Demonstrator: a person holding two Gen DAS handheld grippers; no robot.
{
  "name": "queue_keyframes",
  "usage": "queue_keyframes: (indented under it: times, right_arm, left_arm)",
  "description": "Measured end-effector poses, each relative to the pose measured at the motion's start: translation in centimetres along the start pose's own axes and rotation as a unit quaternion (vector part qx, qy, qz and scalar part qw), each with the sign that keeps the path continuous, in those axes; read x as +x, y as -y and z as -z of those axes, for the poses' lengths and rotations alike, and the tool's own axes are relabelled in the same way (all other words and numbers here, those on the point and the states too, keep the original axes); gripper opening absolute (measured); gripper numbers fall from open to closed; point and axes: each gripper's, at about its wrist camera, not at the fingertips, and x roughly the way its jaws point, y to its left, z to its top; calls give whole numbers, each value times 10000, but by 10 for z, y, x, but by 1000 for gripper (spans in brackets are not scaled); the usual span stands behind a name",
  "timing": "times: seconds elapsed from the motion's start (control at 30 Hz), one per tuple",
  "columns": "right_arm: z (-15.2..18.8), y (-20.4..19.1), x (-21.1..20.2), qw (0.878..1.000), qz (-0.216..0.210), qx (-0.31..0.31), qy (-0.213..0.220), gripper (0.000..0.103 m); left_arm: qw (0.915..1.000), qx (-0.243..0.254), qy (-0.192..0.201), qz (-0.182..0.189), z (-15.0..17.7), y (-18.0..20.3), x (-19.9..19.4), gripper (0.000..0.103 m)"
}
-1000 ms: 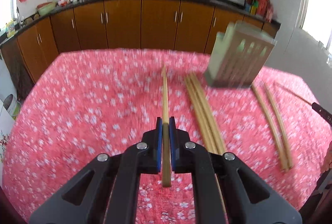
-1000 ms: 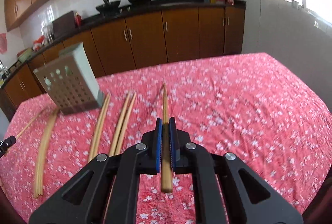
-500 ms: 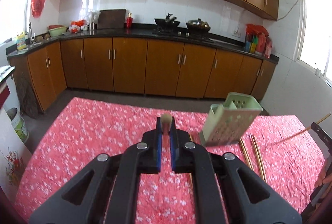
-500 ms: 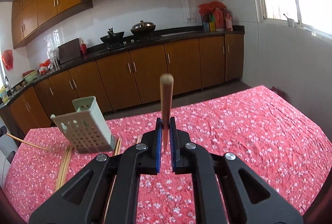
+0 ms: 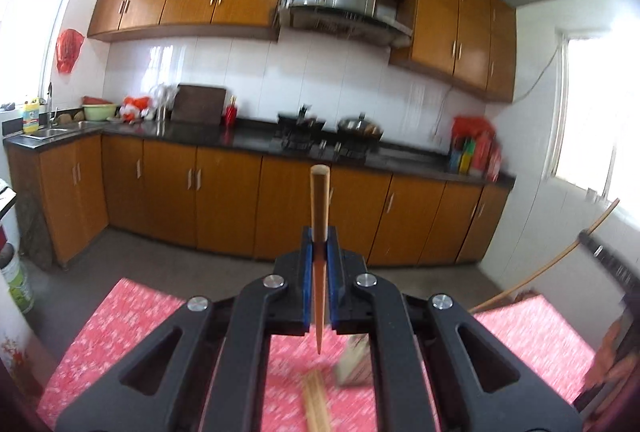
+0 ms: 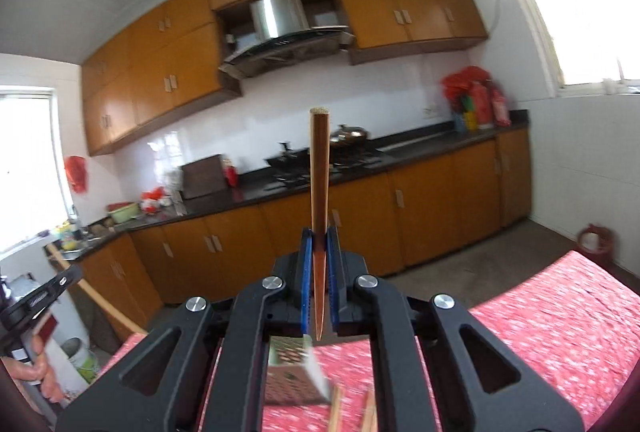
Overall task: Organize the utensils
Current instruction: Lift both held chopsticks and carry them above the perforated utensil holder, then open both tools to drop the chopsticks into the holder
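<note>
My left gripper [image 5: 319, 238] is shut on a wooden chopstick [image 5: 319, 208] that sticks forward between its blue pads, high above the table. My right gripper [image 6: 319, 236] is likewise shut on a second chopstick [image 6: 319, 168]. Far below, the pale perforated utensil holder [image 6: 298, 376] shows blurred between the right gripper's arms, and only a corner of the holder [image 5: 352, 362] shows in the left wrist view. Loose chopsticks [image 5: 316, 400] lie on the cloth beside it. Each view catches the other gripper at its edge, the right gripper [image 5: 608, 260] and the left gripper [image 6: 40, 298], with its stick.
The table wears a red flowered cloth [image 5: 132, 316]. Beyond it run brown kitchen cabinets [image 5: 224, 204], a dark counter with a stove and woks [image 5: 312, 136], and a range hood [image 5: 344, 8]. A person's hand [image 6: 34, 364] shows at the left edge of the right wrist view.
Both grippers have risen from the table with their chopsticks and tilted up towards level. The holder and loose chopsticks have dropped to the bottom of both views.
</note>
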Motion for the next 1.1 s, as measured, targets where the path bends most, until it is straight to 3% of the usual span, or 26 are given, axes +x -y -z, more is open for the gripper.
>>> queue_keyframes:
  times: [0.1,0.23,0.4,0.67,0.8,0.97,1.1]
  right_arm:
    - [4,-15,11,9998,-175,-136,-28,8]
    - [20,-25,32,9990,-184,-304,-284,8]
    - [44,-25,59,9967,-125,-271,-761,8]
    - [56,-18,69,9936,-85,-162,-1117,9]
    - [53,-15,65,9942,-30,-78,-1069,33]
    - [40,-15,46,9963,-30,-108,-857,33]
    - [38,-4,18,9969,102,-103,-779,33]
  left_arm:
    - [9995,-165,250,115,-11,13,4,7]
    - [9985,-380,219,326,-6,27,20,8]
    - [9985,-319,-114,419,19,40,55,7]
    - [9966,-95,-730,371,54,45,90,9]
    - [9966,-137,-738,353,55,41,86,19]
    - [9980,-144,-535,313,46,33,64,24]
    - [9989,-166,-419,130,46,16,30,33]
